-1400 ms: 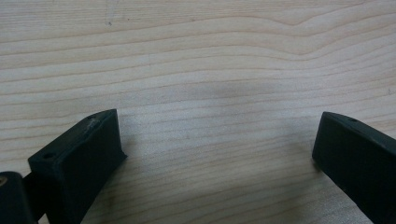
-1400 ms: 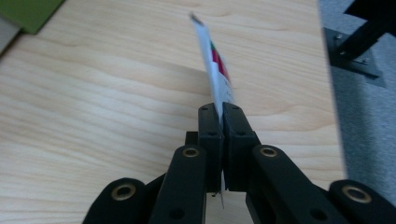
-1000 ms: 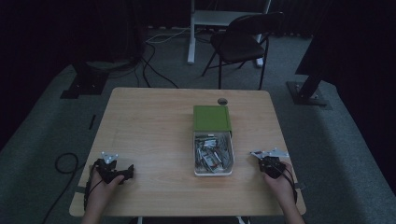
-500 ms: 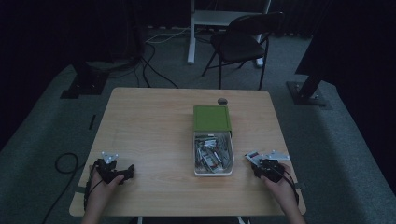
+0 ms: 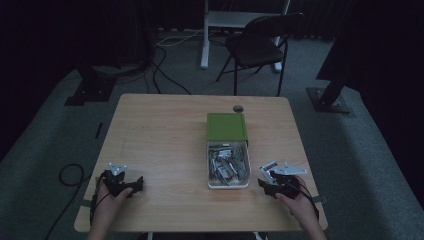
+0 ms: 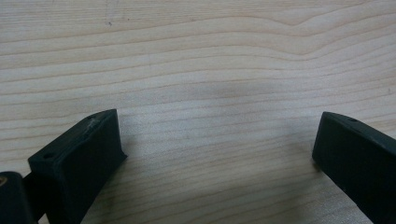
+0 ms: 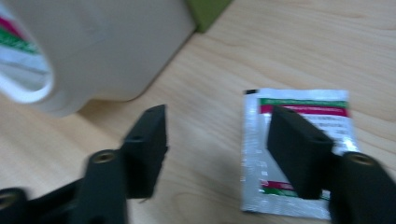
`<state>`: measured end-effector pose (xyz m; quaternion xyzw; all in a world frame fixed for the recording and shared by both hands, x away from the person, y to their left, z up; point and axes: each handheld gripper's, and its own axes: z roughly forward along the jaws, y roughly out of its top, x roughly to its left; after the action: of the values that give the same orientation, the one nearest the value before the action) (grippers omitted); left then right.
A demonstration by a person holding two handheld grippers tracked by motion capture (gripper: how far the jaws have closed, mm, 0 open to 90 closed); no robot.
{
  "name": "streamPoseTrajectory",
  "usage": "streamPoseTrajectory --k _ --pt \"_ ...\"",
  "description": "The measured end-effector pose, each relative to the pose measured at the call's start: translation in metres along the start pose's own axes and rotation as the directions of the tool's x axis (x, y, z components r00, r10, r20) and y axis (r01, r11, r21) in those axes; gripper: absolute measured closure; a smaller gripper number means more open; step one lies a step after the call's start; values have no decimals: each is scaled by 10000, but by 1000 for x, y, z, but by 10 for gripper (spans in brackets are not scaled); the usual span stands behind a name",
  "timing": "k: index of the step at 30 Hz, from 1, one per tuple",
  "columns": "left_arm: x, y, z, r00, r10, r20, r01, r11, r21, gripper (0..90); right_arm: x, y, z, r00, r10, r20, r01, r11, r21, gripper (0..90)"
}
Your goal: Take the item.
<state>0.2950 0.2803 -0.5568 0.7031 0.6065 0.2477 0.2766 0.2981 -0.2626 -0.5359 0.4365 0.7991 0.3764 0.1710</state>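
No text can be read anywhere: the silver sachet at about four o'clock of the white bin carries green and magenta printed bands (lettering too blurred to make out).

Your table is pale matt wood with visible grain. That packet looks like shiny foil, and the tub is smooth white plastic.

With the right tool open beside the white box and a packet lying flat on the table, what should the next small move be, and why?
Probably lift the right tool clear of the packet. Its jaws have just been opening, and the packet lies flat on the table beside the white box, one jaw over it, nothing gripped.
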Motion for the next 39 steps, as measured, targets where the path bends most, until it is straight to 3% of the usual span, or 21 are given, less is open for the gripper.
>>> streamPoseTrajectory --k 4,9,12,13,16,19,21,26,35,36,37,39 --pt "0 0 0 10000 0 1 0 10000 1 21 2 0 1 9994 -168 -315 160 9996 -248 331" --pt "0 0 0 10000 55 40 -55 10000 12 22 4 0 0 9951 -587 -791 566 9980 -293 259" --pt "-3 -1 -1 9979 477 444 -477 9989 -20 22 5 0 0 9916 -675 -1107 648 9975 -284 193" --pt "-6 -1 -2 9924 926 811 -927 9957 -21 22 5 -1 0 9904 -746 -1162 715 9970 -301 189" --pt "-17 -2 -3 9780 1530 1421 -1547 9880 13 22 8 -2 0 9847 -1077 -1372 1064 9942 -169 136" --pt "-31 0 -7 9547 1818 2354 -1861 9825 -40 22 9 -2 1 9822 -1215 -1435 1220 9925 -47 136" --pt "-38 2 -10 9435 1863 2741 -1912 9815 -92 22 9 -3 2 9827 -1150 -1452 1158 9933 -28 136" --pt "-51 4 -16 9234 2411 2986 -2457 9691 -229 22 8 -3 2 9824 -942 -1610 929 9955 -161 135" --pt "-75 1 -18 8795 3047 3656 -3141 9487 -350 22 11 -3 3 9769 -1141 -1804 1160 9933 -2 127" --pt "-75 1 -18 8795 3047 3656 -3141 9487 -350 22 11 -3 3 9769 -1141 -1804 1160 9933 -2 127" --pt "-80 2 -19 8703 3168 3770 -3263 9444 -404 22 11 -3 3 9760 -1139 -1858 1155 9933 -18 126" --pt "-88 2 -19 8579 3305 3934 -3387 9395 -507 22 12 -3 3 9737 -1195 -1939 1202 9927 -81 126"
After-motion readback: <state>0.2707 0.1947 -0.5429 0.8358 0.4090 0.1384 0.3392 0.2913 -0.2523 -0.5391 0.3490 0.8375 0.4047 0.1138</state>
